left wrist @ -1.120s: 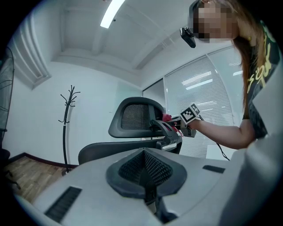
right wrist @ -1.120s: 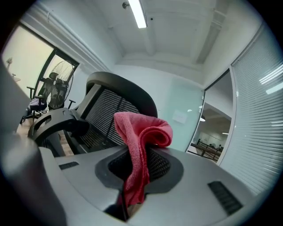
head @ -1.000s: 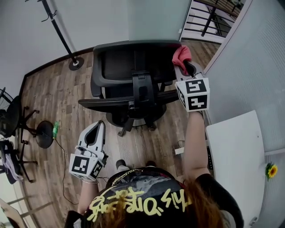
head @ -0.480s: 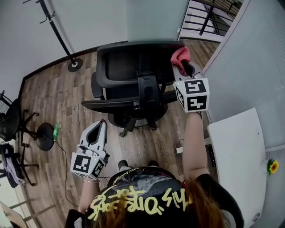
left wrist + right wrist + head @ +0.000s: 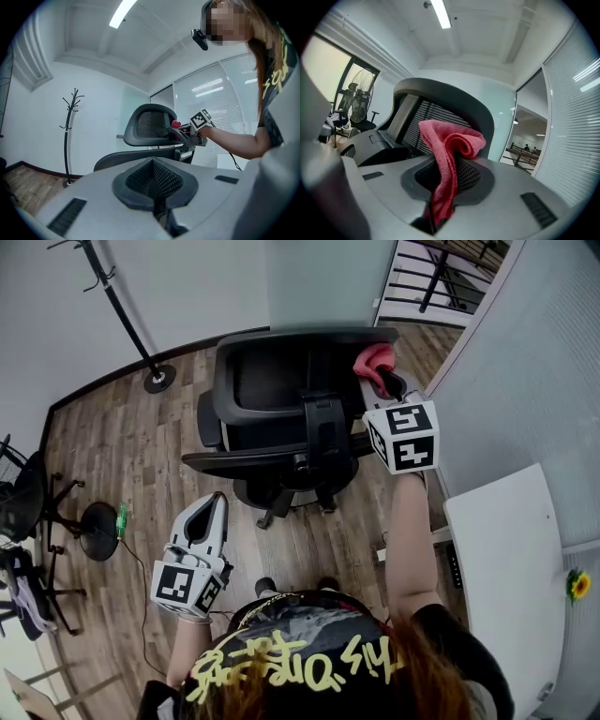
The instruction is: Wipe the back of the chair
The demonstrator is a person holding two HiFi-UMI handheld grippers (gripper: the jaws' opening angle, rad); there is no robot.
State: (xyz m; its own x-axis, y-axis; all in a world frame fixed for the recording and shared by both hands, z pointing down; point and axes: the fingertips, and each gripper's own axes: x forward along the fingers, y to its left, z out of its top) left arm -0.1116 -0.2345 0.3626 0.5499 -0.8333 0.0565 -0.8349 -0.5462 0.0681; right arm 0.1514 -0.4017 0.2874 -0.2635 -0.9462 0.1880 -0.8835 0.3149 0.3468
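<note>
- The right tongs (image 5: 386,385) are clamped on a pink cloth (image 5: 373,359), held up at the top right corner of the chair (image 5: 281,390) back. I can't tell for sure whether the cloth is actually touching the frame (image 5: 454,96) or just sitting beside it.
- The left tongs (image 5: 212,512) are closed on nothing and hang low over the floor (image 5: 112,456), well away from the chair.
- Biggest worry: nothing is bracing the chair. It looks like an office chair on a swivel base (image 5: 272,507), so pushing sideways could spin it or roll it away, and the wipe would just skate off.
- The cloth is pinched along a narrow strip, and most of it flops out in a loose roll. If that drags across the mesh (image 5: 424,119), the friction could pull it right out of the grip.
- It's also bunched up, so only a small lump would meet the back. You could easily miss stripes and call it done.
- Pressing too hard could let the hard tips get past the cloth, then scrape the frame or snag in the mesh.
- The white surface (image 5: 506,559) is close by the right arm, so a wide sweep that way might bump it.
- My guess is that steadying the chair with the free side would fix most of this.
</note>
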